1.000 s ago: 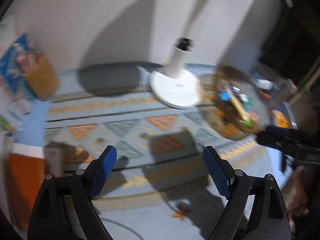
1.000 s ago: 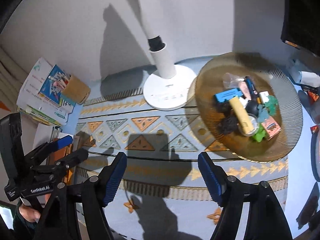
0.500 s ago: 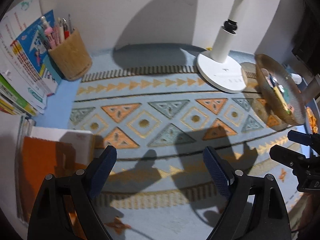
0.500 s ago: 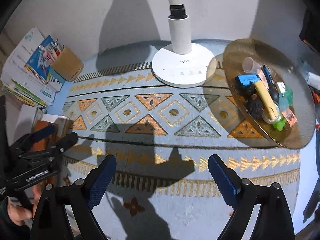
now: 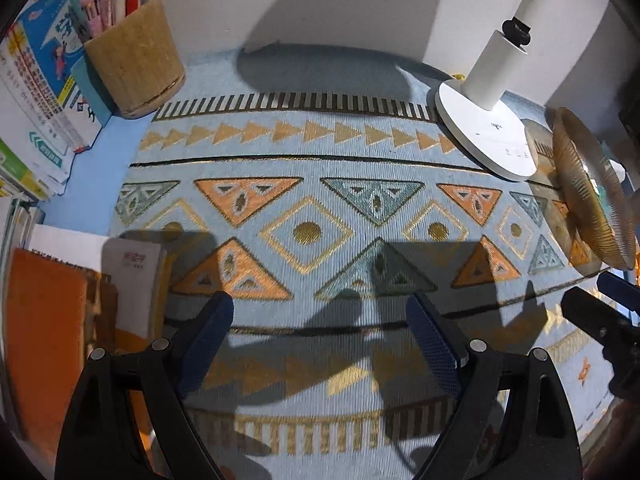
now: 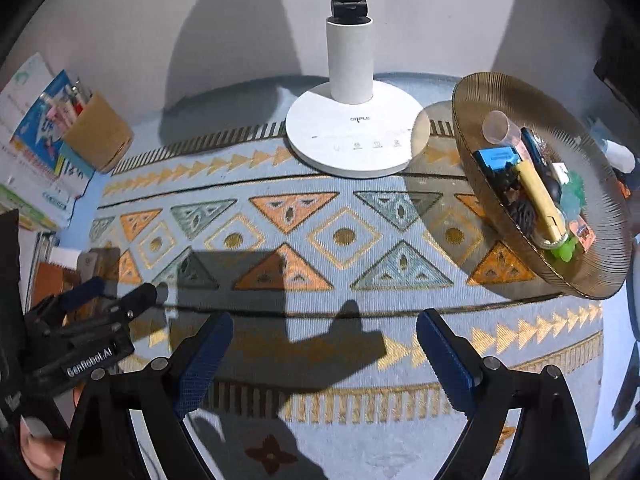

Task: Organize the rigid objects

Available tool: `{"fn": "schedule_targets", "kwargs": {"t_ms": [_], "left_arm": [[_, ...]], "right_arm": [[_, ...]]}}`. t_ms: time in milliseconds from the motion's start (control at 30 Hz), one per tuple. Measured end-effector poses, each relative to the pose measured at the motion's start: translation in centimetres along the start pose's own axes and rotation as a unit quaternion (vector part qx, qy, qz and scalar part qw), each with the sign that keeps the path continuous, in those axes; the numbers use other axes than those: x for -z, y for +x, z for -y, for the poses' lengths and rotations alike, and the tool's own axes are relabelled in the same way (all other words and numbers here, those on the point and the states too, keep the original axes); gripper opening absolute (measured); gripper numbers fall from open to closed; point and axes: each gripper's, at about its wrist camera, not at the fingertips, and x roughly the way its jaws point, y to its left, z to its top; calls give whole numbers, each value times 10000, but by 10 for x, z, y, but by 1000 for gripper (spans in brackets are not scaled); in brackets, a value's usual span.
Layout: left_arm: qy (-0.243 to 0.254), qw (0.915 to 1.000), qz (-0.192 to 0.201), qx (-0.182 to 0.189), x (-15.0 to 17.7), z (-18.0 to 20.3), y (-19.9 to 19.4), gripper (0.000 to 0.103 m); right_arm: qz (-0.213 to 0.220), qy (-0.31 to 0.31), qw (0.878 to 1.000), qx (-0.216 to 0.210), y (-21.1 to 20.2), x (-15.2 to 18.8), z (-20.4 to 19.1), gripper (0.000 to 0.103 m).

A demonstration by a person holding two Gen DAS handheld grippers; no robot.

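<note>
1. Hard light from above and behind throws dark, sharp-edged shadows across the mat point(image 6: 320, 216) and wall point(image 6: 200, 40).
2. The lamp point(image 6: 352, 120) base is bright white, close to glare.
3. Both views are sharp in the middle, soft toward the rim.
4. Fisheye bends straight lines; corners fall black.

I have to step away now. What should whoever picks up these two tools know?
Left tool: open, empty, above the patterned mat.
Right tool: open, empty, over the same mat.
Things: small items still piled in the amber ribbed dish right of the lamp base; pen cup far left by the books.
Done: nothing sorted yet, as far as shows.
Left: take items out of the dish and arrange them.
</note>
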Motion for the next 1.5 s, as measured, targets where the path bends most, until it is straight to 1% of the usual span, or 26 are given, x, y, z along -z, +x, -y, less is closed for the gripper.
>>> {"fn": "schedule_targets", "kwargs": {"t_ms": [67, 133, 167, 200, 233, 267, 300, 333, 433, 500, 567, 700, 733, 833, 933, 1000, 1500], "left_arm": [[19, 10000, 8, -20, -1, 3, 13, 88], [-22, 9999, -123, 15, -2, 3, 28, 89], [-31, 10000, -81, -40, -3, 3, 32, 94], [18, 9999, 92, -145, -2, 6, 31, 98], [61, 9996, 154, -234, -2, 8, 33, 99], [72, 9996, 106, -260, -2, 9, 36, 103], [150, 9991, 221, -333, -2, 11, 37, 103], [160, 9989, 301, -328, -3, 12, 37, 103], [130, 9982, 483, -340, -5, 12, 37, 103], [97, 9976, 576, -364, -6, 12, 36, 103], [90, 9969, 676, -389, -7, 13, 35, 103], [280, 9938, 1020, -329, -4, 12, 43, 103], [248, 9933, 1088, -299, -3, 11, 43, 103], [118, 9932, 1103, -362, -3, 12, 42, 103], [106, 9933, 1102, -339, -3, 11, 41, 103], [106, 9932, 1105, -339, -3, 11, 40, 103], [106, 9933, 1100, -340, -3, 11, 40, 103]], "right_arm": [[-67, 16, 9998, 204, 14, 1, 1, 92], [-82, 71, 9994, 328, 27, 4, 7, 92], [-117, 42, 9992, 388, 36, 6, 10, 92], [-130, 15, 9991, 394, 40, 6, 11, 92], [-138, -51, 9992, 375, 45, 6, 12, 92], [-113, -170, 9990, 388, 50, 6, 12, 92], [-78, -235, 9988, 420, 53, 5, 12, 92], [-62, -258, 9987, 430, 55, 4, 12, 92], [-50, -213, 9993, 288, 65, 2, 13, 92], [62, -123, 9995, 292, 67, 1, 14, 95], [114, -53, 9994, 314, 70, -1, 16, 102], [426, -96, 9984, 357, 74, -5, 18, 103], [475, -148, 9981, 353, 75, -6, 18, 103], [715, -275, 9967, 277, 75, -6, 18, 103], [873, -314, 9954, 241, 75, -3, 18, 103], [1203, -209, 9921, 297, 71, 7, 17, 103], [1184, -197, 9923, 308, 70, 5, 16, 103]]}}
